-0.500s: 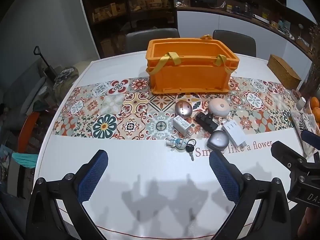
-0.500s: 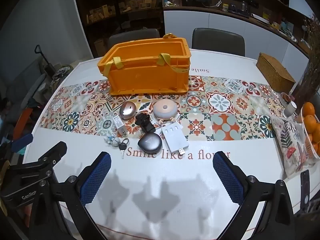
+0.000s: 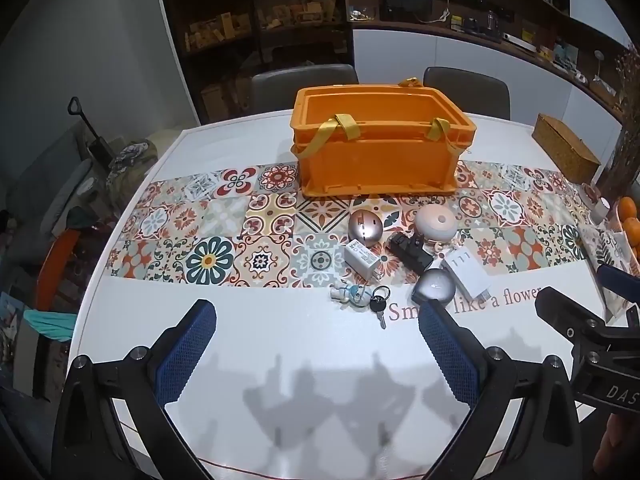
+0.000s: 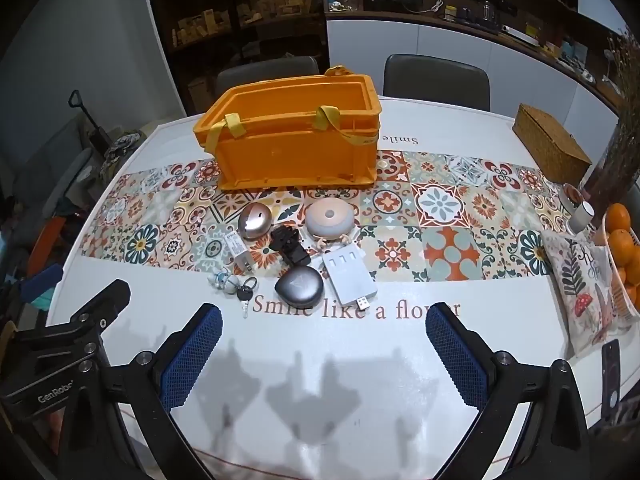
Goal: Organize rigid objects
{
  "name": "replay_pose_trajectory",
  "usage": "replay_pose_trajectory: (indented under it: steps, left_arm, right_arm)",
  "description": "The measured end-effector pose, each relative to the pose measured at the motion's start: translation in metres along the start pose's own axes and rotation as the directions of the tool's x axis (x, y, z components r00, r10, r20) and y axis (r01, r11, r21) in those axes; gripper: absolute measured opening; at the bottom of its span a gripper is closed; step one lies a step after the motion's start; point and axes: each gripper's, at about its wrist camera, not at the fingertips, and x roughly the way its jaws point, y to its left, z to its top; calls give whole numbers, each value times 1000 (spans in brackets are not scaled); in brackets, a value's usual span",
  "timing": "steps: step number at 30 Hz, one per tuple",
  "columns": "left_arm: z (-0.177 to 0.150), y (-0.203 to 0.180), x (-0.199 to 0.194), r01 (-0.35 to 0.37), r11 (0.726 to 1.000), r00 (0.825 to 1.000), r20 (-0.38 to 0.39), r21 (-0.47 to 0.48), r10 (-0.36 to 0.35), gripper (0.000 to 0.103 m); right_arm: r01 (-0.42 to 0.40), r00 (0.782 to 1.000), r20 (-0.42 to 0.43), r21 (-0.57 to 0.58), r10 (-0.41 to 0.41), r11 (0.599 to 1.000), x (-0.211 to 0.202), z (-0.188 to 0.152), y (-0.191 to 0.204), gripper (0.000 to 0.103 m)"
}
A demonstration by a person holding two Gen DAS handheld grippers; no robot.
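An orange crate [image 3: 380, 152] [image 4: 296, 148] with yellow straps stands on the tiled runner. In front of it lie several small items: a silver dome [image 3: 364, 227] [image 4: 255, 220], a pinkish round lamp [image 3: 435, 221] [image 4: 330, 220], a black clip-like gadget [image 3: 410, 250] [image 4: 289, 246], a white plug adapter [image 3: 362, 258] [image 4: 238, 250], a grey pebble-shaped case [image 3: 434, 289] [image 4: 299, 289], a white flat box with a USB plug [image 3: 466, 272] [image 4: 350, 276], and a figurine keychain with key [image 3: 358, 295] [image 4: 232, 282]. My left gripper [image 3: 316, 354] and right gripper [image 4: 324, 356] hover wide open over bare table, nearer than the items, holding nothing.
A wicker box [image 4: 550, 150] sits at the far right. Oranges in a basket [image 4: 622, 240], a printed cushion [image 4: 582, 284] and a phone [image 4: 610, 380] crowd the right edge. Two chairs [image 4: 436, 80] stand behind the table. Shelves line the back wall.
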Motion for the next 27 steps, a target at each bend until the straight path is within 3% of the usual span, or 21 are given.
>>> replay_pose_trajectory:
  steps: [10, 27]
  left_arm:
    - [0, 10, 4, 31, 999, 999, -6, -35, -31, 103]
    - [-4, 9, 3, 15, 999, 1000, -18, -31, -15, 103]
  right_arm:
    - [-4, 1000, -2, 3, 4, 1000, -2, 2, 1, 102]
    - [-6, 1000, -7, 2, 6, 1000, 2, 0, -1, 102]
